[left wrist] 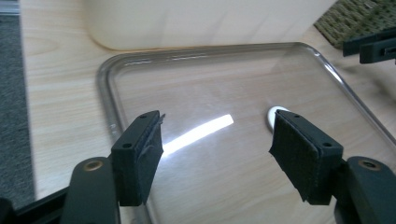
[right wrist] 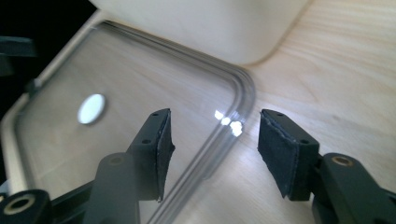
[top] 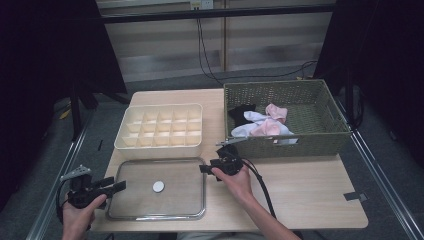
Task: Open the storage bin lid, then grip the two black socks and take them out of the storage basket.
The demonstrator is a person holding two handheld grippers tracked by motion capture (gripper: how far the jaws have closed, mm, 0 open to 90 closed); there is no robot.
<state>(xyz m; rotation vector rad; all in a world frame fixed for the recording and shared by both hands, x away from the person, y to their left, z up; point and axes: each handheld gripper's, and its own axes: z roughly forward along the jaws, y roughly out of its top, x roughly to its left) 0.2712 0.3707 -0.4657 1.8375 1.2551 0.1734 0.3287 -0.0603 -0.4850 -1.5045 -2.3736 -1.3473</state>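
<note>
Altogether two tongs (top: pixel 116 187) (top: pixel 206 168), one lid (top: pixel 135 192).

Clear lid (top: pixel 170 200), white centre knob, flat on table

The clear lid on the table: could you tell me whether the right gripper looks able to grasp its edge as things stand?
Probably yes. The right gripper is open, its jaws standing either side of the clear lid's raised rim near a corner, and nothing lies between them and it.

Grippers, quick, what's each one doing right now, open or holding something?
Left gripper: open, holding nothing, at the clear lid's left edge.
Right gripper: open, jaws either side of the lid's rim, not pressing it.
</note>
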